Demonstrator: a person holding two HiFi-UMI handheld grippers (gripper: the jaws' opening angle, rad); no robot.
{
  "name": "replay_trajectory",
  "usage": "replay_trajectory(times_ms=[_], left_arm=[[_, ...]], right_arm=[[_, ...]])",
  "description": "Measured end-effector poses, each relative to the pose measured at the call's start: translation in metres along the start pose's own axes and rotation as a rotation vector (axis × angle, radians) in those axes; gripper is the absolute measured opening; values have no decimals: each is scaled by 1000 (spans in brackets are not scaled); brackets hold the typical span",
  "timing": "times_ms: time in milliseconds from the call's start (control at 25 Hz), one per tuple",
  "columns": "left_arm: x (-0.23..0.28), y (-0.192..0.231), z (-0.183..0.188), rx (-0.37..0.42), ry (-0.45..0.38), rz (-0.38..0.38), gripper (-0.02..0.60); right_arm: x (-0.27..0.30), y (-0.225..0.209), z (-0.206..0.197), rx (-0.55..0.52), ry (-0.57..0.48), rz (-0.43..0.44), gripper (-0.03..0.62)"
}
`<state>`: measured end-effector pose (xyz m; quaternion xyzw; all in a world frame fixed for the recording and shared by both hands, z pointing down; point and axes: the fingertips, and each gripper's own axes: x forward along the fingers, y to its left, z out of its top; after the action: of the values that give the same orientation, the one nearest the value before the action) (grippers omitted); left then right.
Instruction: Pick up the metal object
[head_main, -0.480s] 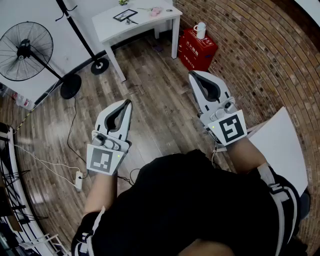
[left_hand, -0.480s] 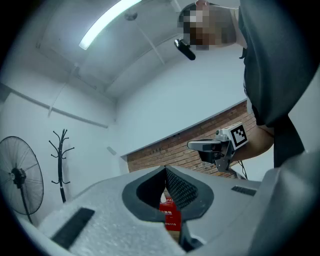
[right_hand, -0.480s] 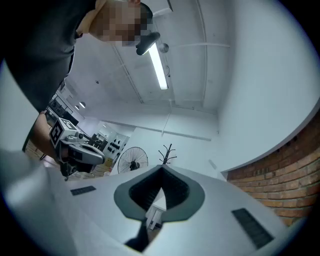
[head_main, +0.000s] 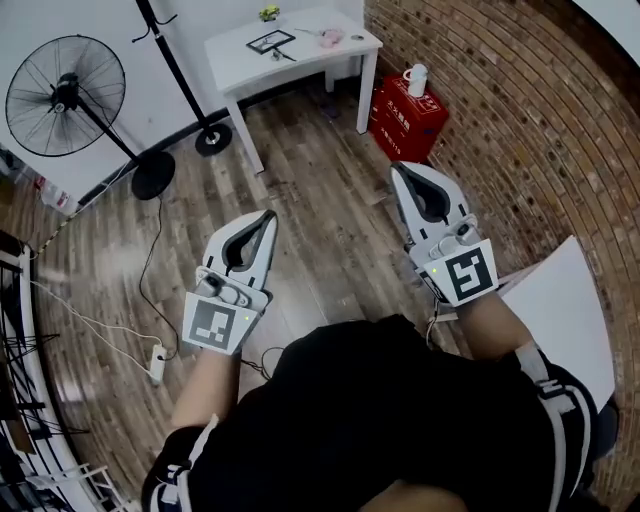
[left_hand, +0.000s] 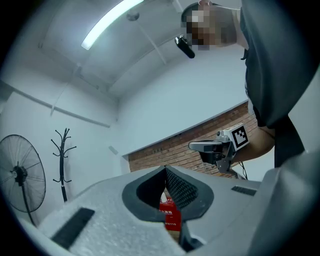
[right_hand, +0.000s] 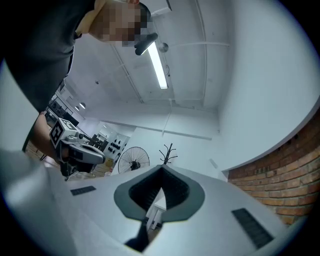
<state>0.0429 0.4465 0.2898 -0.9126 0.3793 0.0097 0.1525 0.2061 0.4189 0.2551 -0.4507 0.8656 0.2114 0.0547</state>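
Both grippers are held over the wooden floor, pointing toward a white table (head_main: 300, 58) at the far end. My left gripper (head_main: 269, 215) is shut with nothing in it. My right gripper (head_main: 398, 168) is also shut and empty. On the table lie a black-framed flat thing (head_main: 270, 41), a pink item (head_main: 331, 37) and other small things, too small to tell which is metal. In the left gripper view the closed jaws frame a red box (left_hand: 170, 216), and the right gripper (left_hand: 214, 147) shows beyond. In the right gripper view the table (right_hand: 156, 207) shows through the jaw gap.
A red box (head_main: 408, 108) with a white cup (head_main: 415, 77) on it stands by the brick wall (head_main: 520, 110). A standing fan (head_main: 64, 97) and a coat stand base (head_main: 213, 139) are at the left. A power strip (head_main: 157, 364) with cables lies on the floor. A white board (head_main: 565, 300) leans at the right.
Both grippers sit a little lower and further right in the head view, and the table and red box have shifted right. The jaws have stayed shut.
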Motion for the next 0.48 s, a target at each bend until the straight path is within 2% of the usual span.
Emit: replay_trajectory(times_ms=[280,480], left_arm=[[-4,6,-2,0,3,-1,8],[-13,28,-7,-12,6,6,8]], right_arm=[[2,5,2,-22,-29,-15,-5],[21,16,-3,2,-25,-24,-5]])
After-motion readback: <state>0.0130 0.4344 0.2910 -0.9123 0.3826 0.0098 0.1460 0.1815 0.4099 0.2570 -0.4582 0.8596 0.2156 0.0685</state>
